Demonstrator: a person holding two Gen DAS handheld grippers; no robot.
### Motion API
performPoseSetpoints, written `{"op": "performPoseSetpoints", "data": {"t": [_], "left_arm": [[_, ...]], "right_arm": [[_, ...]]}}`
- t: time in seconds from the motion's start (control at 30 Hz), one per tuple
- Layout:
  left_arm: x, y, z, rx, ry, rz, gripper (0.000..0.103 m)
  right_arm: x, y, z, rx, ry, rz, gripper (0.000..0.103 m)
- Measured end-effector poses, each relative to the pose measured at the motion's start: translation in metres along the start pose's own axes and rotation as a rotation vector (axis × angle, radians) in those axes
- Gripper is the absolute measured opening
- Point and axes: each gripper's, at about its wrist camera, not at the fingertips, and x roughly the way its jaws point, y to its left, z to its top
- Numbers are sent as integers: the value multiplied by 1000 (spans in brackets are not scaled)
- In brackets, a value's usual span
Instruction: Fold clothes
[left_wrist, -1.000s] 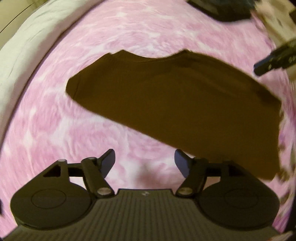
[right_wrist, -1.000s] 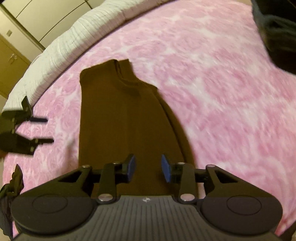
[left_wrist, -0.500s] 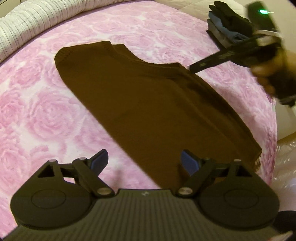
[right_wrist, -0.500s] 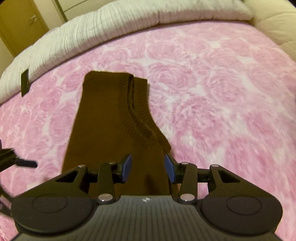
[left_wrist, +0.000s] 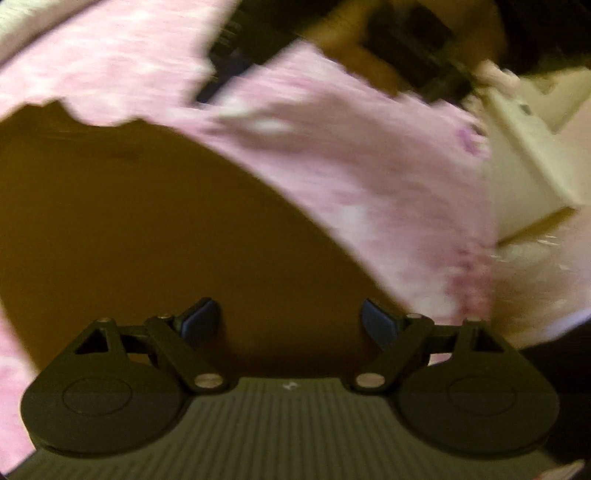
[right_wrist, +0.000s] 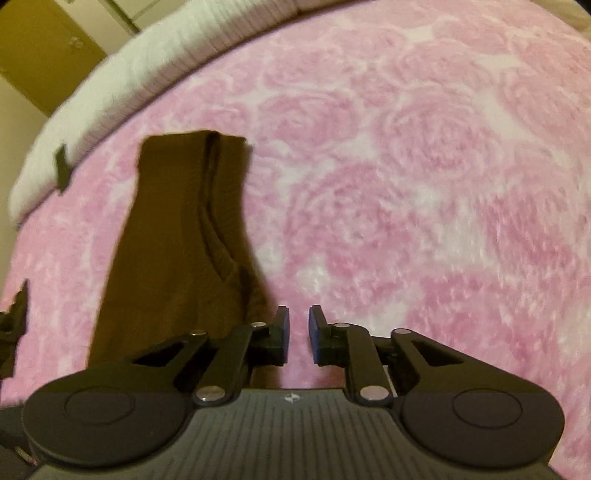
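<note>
A brown knit garment (left_wrist: 147, 229) lies flat on a pink rose-patterned blanket (left_wrist: 369, 155). In the blurred left wrist view it fills the left and middle. My left gripper (left_wrist: 291, 323) is open wide and empty, low over the garment's near part. In the right wrist view the garment (right_wrist: 177, 251) is a long folded strip with its ribbed neckline on the right edge. My right gripper (right_wrist: 299, 334) stands just right of the garment's near edge, over the blanket (right_wrist: 424, 184), jaws a narrow gap apart with nothing between them. The right gripper shows blurred in the left wrist view (left_wrist: 236, 70).
A white ribbed bedcover (right_wrist: 147, 77) runs along the blanket's far left edge, with wooden cupboard doors (right_wrist: 40, 55) behind. A pale box-like object (left_wrist: 535, 147) stands beyond the blanket's right edge. Part of the left gripper (right_wrist: 14, 325) shows at the left border.
My left gripper has swung in close over the garment, its view now blurred. My right gripper has shifted right, off the garment's edge onto the blanket, and its jaws have narrowed.
</note>
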Motion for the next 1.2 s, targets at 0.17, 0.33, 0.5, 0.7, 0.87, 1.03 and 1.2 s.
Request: {"op": "performPoseSetpoints", "data": {"t": [0.17, 0.33, 0.5, 0.7, 0.87, 1.03, 1.2], "left_arm": [[21, -32, -4, 76, 68, -124, 83], [-15, -8, -9, 63, 6, 1, 83], [-31, 52, -17, -40, -15, 176, 84], [-20, 104, -29, -180, -46, 242, 85], [-12, 100, -33, -177, -60, 241, 89], [-7, 96, -33, -165, -54, 225, 92], [-9, 99, -28, -145, -54, 209, 93]], "right_arm": [[4, 19, 14, -84, 26, 62, 32], [25, 45, 65, -184, 0, 96, 32], [75, 71, 120, -243, -27, 112, 34], [134, 93, 166, -312, -31, 104, 51], [162, 95, 176, -347, -6, 124, 53], [146, 107, 164, -434, -72, 114, 38], [143, 104, 159, -427, -68, 83, 7]]}}
